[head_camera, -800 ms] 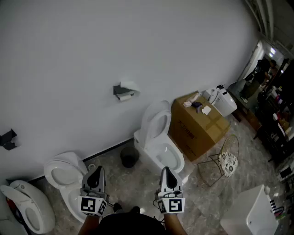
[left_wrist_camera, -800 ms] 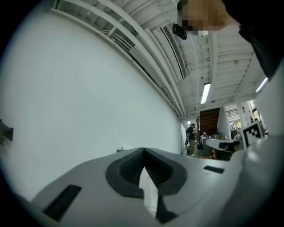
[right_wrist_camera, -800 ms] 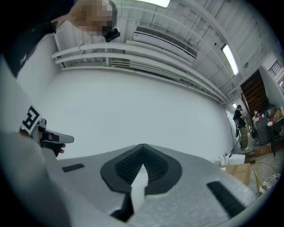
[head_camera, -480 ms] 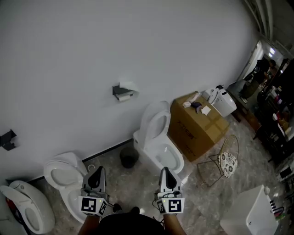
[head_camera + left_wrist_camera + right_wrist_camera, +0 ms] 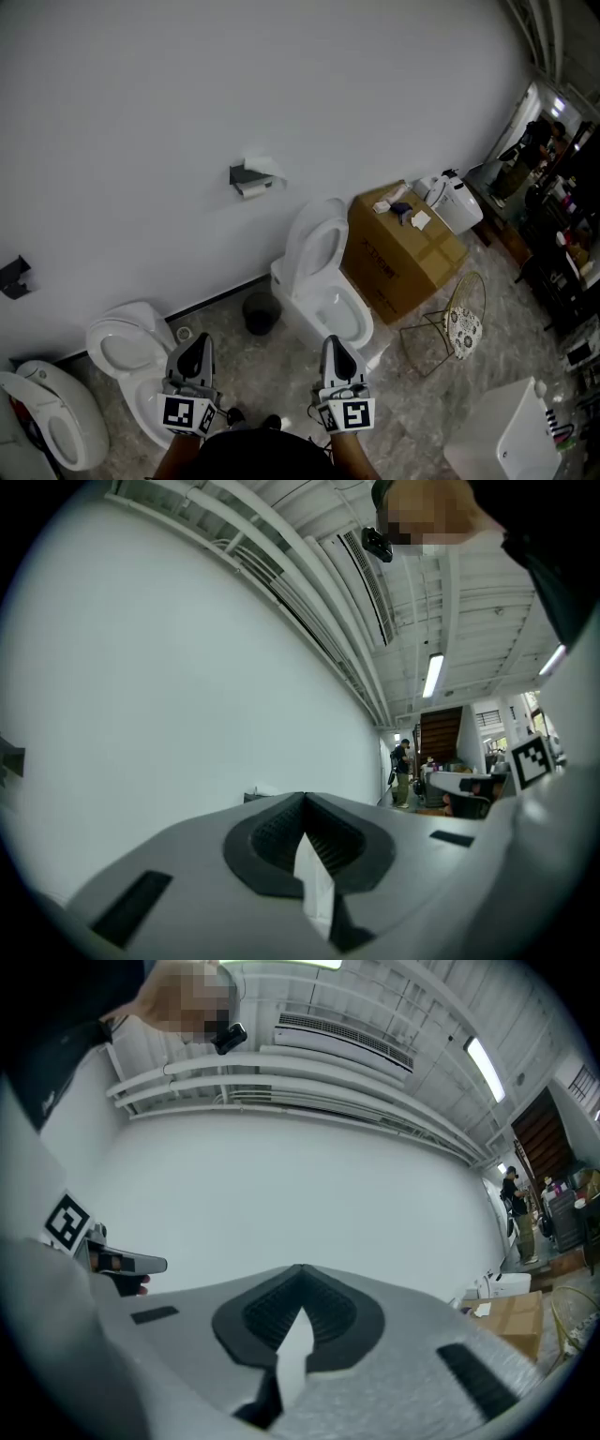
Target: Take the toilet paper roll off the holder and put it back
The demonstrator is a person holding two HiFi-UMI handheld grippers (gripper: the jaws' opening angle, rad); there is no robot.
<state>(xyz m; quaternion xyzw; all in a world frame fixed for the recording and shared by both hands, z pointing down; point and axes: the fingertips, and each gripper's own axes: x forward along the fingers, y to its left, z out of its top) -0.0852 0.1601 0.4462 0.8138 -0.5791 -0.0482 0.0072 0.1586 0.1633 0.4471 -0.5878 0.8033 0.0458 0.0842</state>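
Observation:
The toilet paper holder [image 5: 249, 178] is a dark bracket on the white wall, with a white roll [image 5: 262, 169] on it. It also shows small over the jaws in the left gripper view, as the holder [image 5: 255, 795]. Both grippers hang low, far from the wall. My left gripper [image 5: 197, 341] and my right gripper [image 5: 333, 343] point towards the wall, side by side. The left gripper [image 5: 304, 799] has its jaws closed tip to tip on nothing. The right gripper [image 5: 300, 1269] is likewise shut and empty.
A white toilet [image 5: 323, 281] stands below the holder, a small dark bin [image 5: 262, 312] beside it. Two more toilets, one [image 5: 131, 352] and another [image 5: 47, 422], stand at the left. A cardboard box [image 5: 403, 253], a wire stand [image 5: 459, 328] and a white unit [image 5: 511, 436] are at the right.
The holder and the floor items have slid slightly up in the head view. Both grippers stay shut, low and side by side.

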